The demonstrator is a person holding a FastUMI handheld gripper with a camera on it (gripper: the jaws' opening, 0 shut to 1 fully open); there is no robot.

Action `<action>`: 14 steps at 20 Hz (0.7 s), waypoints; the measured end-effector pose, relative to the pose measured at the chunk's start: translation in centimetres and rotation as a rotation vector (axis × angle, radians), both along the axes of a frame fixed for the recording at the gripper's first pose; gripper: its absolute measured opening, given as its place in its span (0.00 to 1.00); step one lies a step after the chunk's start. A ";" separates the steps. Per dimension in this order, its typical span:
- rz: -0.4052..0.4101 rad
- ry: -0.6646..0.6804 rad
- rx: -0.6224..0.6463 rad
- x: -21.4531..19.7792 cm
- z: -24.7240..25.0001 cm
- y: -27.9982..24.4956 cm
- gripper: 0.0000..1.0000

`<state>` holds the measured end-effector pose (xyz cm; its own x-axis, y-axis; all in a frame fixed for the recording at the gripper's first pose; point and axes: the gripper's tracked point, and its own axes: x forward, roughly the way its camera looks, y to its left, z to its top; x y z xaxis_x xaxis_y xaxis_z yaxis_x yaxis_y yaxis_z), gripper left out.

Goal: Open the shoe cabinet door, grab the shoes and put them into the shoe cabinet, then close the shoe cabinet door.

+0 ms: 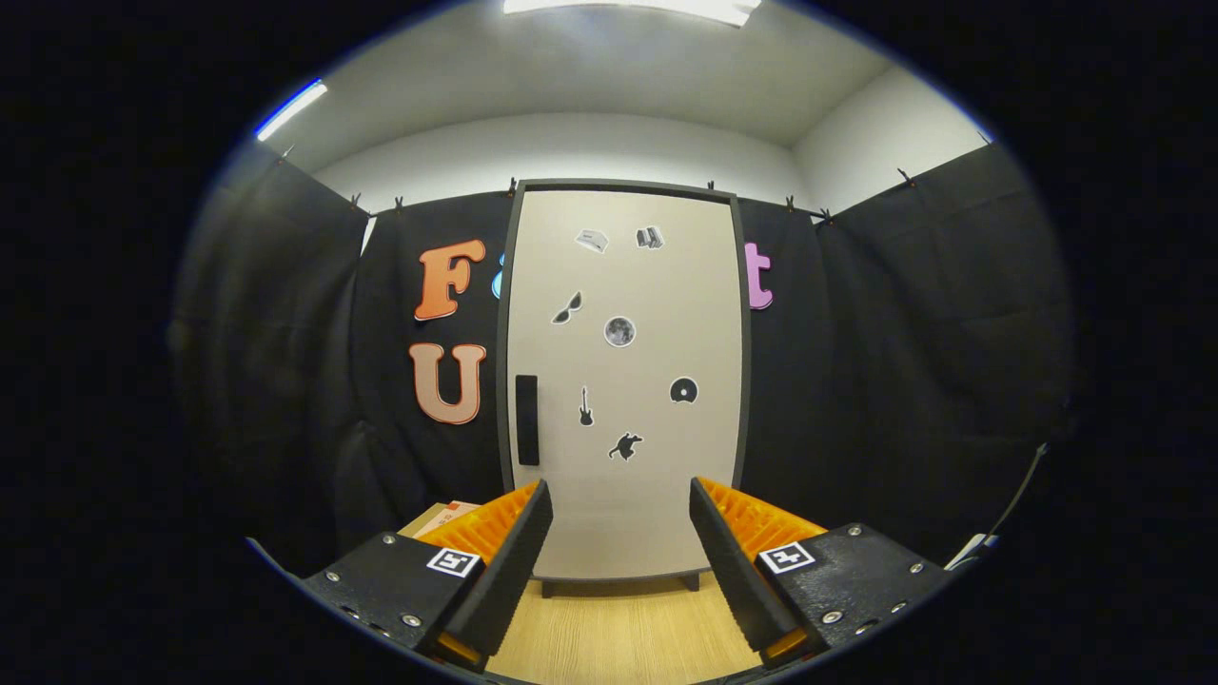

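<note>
The cabinet (623, 381) stands upright beyond the fingers, its door (647, 285) closed, so the first step, opening it, looks to be in hand. The hand-held gripper (620, 533) is spread wide and holds nothing. The next move likely calls for reaching the dark handle (527, 420) (set by the door's left edge). The wooden floor (618, 633) ahead gives room; a box (445, 518) sits near the cabinet's left foot.

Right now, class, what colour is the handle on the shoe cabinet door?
Black: the handle shows best in the gripper view, beyond the open hand-held gripper.
</note>
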<state>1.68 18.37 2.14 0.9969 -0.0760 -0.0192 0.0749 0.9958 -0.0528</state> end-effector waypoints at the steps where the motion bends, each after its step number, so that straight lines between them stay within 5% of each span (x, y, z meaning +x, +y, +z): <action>1: -0.003 0.001 0.001 -0.2 0.0 -0.1 0.91; 14: -0.003 0.012 0.003 -0.1 -0.1 -0.4 0.91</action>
